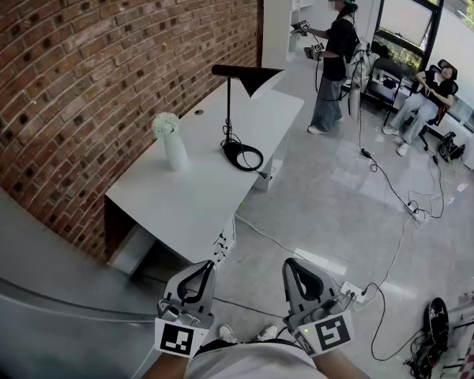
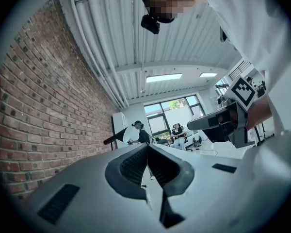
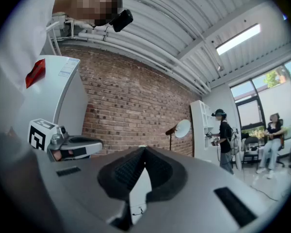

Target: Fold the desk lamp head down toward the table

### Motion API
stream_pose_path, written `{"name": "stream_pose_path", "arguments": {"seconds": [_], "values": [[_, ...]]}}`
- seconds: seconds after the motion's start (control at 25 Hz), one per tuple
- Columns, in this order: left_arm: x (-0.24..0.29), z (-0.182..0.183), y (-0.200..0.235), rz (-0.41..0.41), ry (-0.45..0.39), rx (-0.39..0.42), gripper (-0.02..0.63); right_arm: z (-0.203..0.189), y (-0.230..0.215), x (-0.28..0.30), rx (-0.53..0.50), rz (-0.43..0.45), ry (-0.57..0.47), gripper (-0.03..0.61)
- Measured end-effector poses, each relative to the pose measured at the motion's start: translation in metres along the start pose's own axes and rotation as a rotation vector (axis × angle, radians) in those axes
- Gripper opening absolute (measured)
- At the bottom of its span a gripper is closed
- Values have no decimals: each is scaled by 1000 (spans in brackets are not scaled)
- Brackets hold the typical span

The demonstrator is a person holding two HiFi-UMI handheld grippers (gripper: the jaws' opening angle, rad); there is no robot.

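A black desk lamp (image 1: pixel 229 109) stands on the white desk (image 1: pixel 189 196) far ahead of me. Its cone head (image 1: pixel 249 76) is raised at the top of the thin stem, and its ring base (image 1: pixel 243 155) rests on the desktop. My left gripper (image 1: pixel 210 264) and right gripper (image 1: pixel 287 264) are held close to my body, well short of the desk, both shut with nothing in them. The left gripper view shows the lamp (image 2: pixel 115 136) small beyond the shut left gripper (image 2: pixel 148 147). In the right gripper view the lamp (image 3: pixel 182 128) appears past the shut right gripper (image 3: pixel 144 149).
A white vase of flowers (image 1: pixel 172 142) stands on the desk left of the lamp. A brick wall (image 1: pixel 95 69) runs along the desk's left side. A standing person (image 1: pixel 336 54) and a seated person (image 1: pixel 430 93) are beyond the desk. Cables (image 1: pixel 395 188) and a power strip (image 1: pixel 352 291) lie on the floor.
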State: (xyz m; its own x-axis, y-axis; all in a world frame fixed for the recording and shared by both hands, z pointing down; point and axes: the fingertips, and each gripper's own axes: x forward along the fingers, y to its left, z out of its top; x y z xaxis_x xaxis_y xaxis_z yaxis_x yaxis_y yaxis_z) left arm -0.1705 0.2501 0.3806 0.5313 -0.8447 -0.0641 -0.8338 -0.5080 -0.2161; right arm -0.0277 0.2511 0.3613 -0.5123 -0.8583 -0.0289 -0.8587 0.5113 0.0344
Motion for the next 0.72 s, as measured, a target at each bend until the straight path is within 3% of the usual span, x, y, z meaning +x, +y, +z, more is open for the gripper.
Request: {"name": "stream_pose_path", "arguments": {"seconds": [0.72], "values": [[1, -5, 0, -5, 5, -24, 11, 0, -2, 0, 6, -16, -16, 18]]}}
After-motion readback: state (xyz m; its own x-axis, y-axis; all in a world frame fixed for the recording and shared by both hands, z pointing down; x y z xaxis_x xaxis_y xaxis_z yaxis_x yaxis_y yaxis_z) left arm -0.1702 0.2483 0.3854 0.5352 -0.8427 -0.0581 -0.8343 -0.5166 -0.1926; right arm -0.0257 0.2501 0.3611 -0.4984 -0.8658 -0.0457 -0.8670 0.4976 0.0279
